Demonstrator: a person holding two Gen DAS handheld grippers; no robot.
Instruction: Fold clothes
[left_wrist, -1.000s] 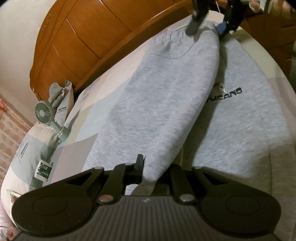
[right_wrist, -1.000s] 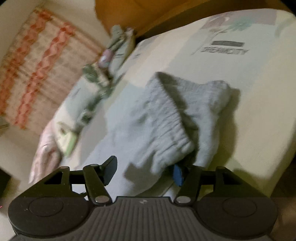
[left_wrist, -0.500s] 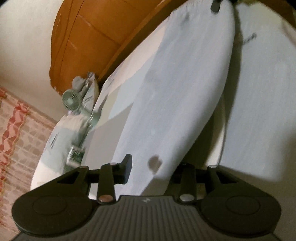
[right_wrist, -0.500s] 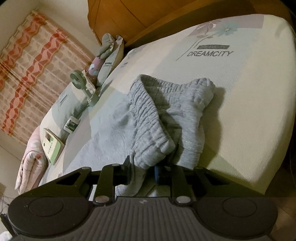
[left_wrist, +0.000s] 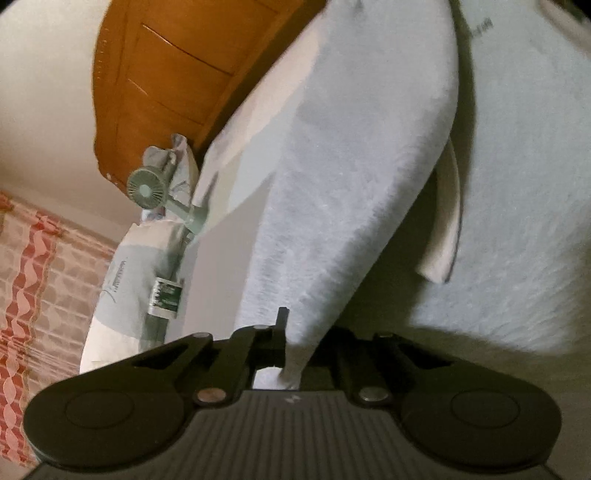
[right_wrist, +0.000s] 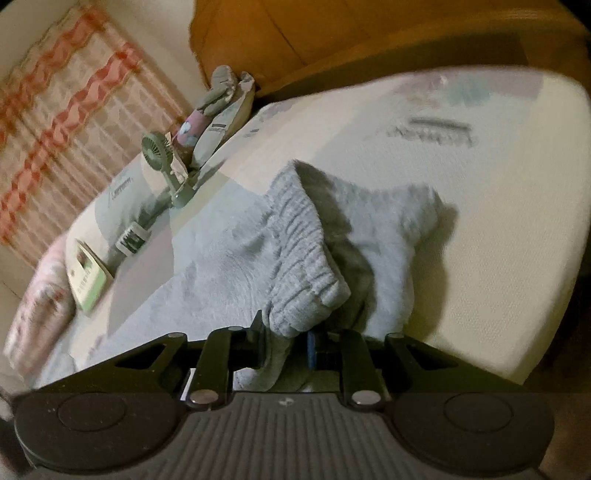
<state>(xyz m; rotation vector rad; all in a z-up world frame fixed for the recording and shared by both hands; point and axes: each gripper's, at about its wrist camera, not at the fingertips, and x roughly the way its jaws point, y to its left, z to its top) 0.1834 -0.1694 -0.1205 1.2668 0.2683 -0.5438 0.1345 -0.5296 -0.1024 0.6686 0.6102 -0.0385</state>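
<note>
- Left gripper (left_wrist: 295, 347): I have it pinched tight on the hem end of one leg of the grey sweatpants (left_wrist: 351, 177), having just closed.
- Right gripper (right_wrist: 286, 345): clamped on the ribbed waistband (right_wrist: 303, 236), bunched and lifted.
- Sweatpants: spread lengthwise on the bed (right_wrist: 498, 221), waistband near its foot-side edge.
- Handheld fan (right_wrist: 159, 151): by the pillows at the bed's far edge.

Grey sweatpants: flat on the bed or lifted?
Partly lifted. Sweatpants waistband end is bunched and raised in the right gripper; one leg hangs from the left gripper.
</note>
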